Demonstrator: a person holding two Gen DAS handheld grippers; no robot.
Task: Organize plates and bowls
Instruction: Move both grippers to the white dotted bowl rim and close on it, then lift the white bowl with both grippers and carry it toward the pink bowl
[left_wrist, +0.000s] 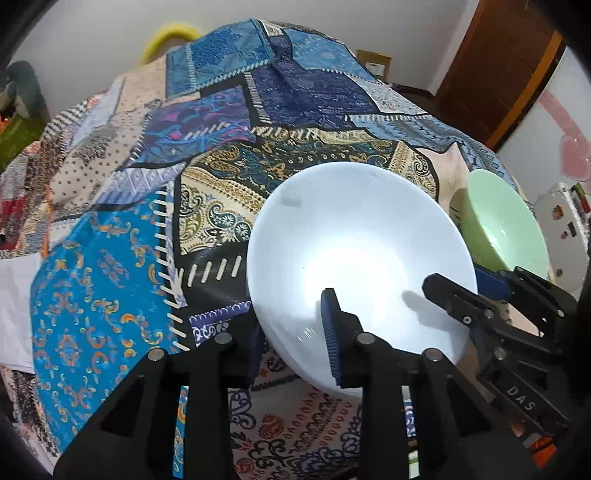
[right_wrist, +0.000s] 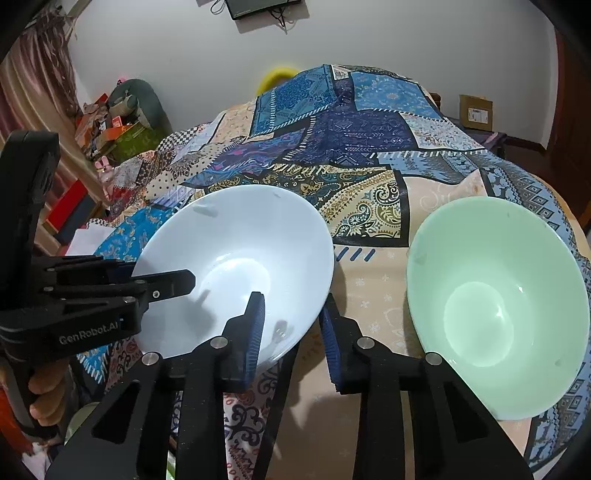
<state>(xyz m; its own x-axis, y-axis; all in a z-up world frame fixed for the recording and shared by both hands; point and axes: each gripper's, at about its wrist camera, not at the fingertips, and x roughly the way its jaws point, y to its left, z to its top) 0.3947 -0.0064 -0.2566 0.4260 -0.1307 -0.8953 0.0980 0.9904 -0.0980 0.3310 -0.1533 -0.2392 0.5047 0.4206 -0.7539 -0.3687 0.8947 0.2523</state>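
The left gripper (left_wrist: 291, 332) is closing its two fingers on the near rim of the white bowl (left_wrist: 362, 251): one blue ribbed pad (left_wrist: 330, 332) is lying on the inside wall of the bowl and the other finger is sitting outside, under the rim, so the jaws are almost together with only the thin wall between them. The right gripper (right_wrist: 291, 336) is doing the same on another part of the same rim; its left pad (right_wrist: 255, 332) is inside the bowl and its right pad (right_wrist: 332, 347) is outside, both pressing on the wall. In each wrist view the other gripper is also showing, with one black finger reaching over the rim into the bowl. The white bowl is sitting tilted on the patchwork cloth (left_wrist: 110, 258), which is covering the surface. The green bowl (right_wrist: 495, 306) is standing just beside it on the right, apart from it, and no gripper is touching it. A hand (right_wrist: 46, 391) is holding the left gripper's handle.
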